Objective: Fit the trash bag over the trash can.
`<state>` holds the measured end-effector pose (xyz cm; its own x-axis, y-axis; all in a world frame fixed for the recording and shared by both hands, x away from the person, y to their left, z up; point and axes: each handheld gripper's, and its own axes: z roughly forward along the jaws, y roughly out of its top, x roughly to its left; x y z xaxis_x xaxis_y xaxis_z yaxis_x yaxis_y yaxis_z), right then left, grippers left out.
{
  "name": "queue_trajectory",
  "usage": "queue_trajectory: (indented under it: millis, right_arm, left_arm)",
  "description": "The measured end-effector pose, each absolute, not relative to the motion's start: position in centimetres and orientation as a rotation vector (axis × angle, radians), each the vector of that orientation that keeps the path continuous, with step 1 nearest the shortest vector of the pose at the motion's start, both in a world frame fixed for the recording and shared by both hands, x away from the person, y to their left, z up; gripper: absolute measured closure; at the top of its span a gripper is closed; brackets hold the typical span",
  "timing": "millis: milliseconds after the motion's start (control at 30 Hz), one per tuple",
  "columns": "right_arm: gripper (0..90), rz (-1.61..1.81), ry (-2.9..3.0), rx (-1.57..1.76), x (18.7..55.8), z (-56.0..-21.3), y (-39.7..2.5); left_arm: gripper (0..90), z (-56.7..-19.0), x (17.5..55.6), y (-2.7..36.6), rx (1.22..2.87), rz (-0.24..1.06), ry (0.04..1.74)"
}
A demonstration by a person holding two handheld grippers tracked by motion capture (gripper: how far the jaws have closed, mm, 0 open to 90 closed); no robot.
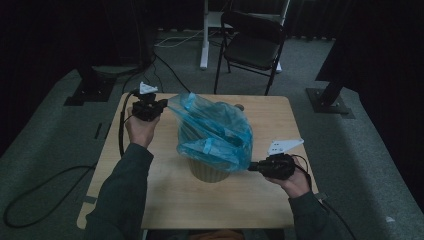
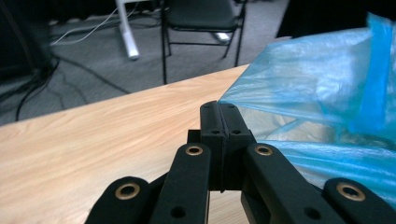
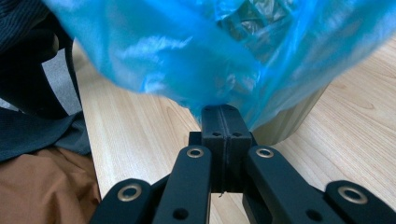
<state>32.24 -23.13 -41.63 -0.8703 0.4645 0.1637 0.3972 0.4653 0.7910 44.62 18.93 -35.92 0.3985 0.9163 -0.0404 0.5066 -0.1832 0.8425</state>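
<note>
At the middle of the high view, the blue bag (image 1: 215,132) is sitting over a tan bin (image 1: 209,171). The left gripper (image 1: 162,106) is pinching its upper left corner; the right gripper (image 1: 251,167) is pinching its lower right edge.

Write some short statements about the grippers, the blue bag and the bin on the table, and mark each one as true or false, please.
1. The left gripper is shut on a corner of the blue plastic bag. True.
2. The right gripper hangs open, apart from the bag. False: its jaws are closed on the bag's lower edge.
3. The bag lies flat on the wooden table. False: it is spread over the top of a beige ribbed bin.
4. The bin stands upright on the table. True.
5. A black folding chair stands on the floor beyond the table. True.
</note>
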Motion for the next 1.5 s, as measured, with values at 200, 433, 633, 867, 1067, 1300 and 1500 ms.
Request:
queue_trajectory:
  millis: [200, 433, 633, 867, 1067, 1300, 1500]
  right_arm:
    - [89.3, 1.401, 2.616, 0.760, 32.2, -41.4, -23.2]
    - [63.2, 1.450, 2.567, 0.739, 31.9, -40.8, -23.7]
    - [48.6, 1.528, 2.497, 0.688, 31.3, -39.5, -24.7]
    - [44.9, 1.554, 2.446, 0.675, 31.0, -38.6, -25.7]
    - [61.2, 1.565, 2.404, 0.692, 31.1, -38.1, -25.9]
    - [53.2, 1.526, 2.388, 0.751, 32.0, -38.2, -24.7]
    - [48.3, 1.477, 2.379, 0.810, 32.9, -38.4, -23.9]
  left_arm:
    - [89.9, -36.9, 44.8, 18.9, 1.838, 0.597, 1.252]
    - [77.8, -37.3, 43.8, 19.3, 1.836, 0.555, 1.215]
    - [69.2, -37.1, 42.4, 19.9, 1.807, 0.548, 1.187]
    - [64.4, -36.2, 39.9, 19.2, 1.800, 0.516, 1.103]
    - [61.0, -35.7, 37.5, 17.9, 1.819, 0.453, 1.042]
    - [53.7, -36.9, 35.2, 17.3, 1.848, 0.348, 0.976]
    - [47.0, -38.1, 33.8, 17.6, 1.839, 0.255, 0.909]
